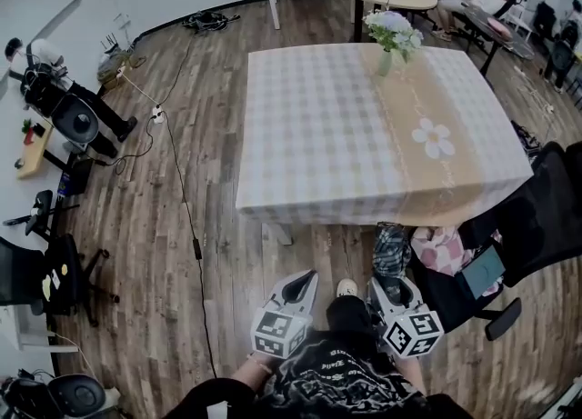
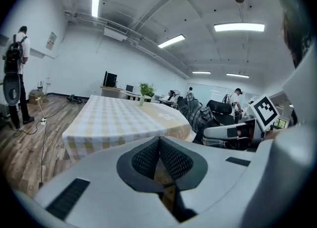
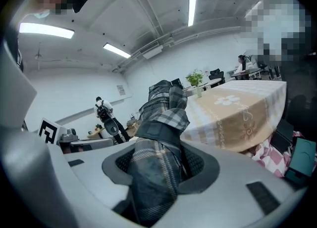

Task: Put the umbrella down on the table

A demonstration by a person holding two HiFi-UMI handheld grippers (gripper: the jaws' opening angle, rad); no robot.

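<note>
Two grippers sit low in the head view, both aimed at twelve o'clock toward the table (image 1: 309, 135). The right gripper (image 3: 159, 165) has its fingers pinching the folded plaid umbrella (image 3: 162, 118) around its body. The umbrella's long axis runs six to twelve, and its free end pokes out ahead toward the table's near edge. It's up in the air over the wooden floor (image 1: 218, 254), short of the checked cloth, off the table's five o'clock corner. The left gripper (image 2: 159, 145) carries nothing, its fingers pressed together. A flower vase (image 1: 391, 40) stands at the table's one o'clock.
</note>
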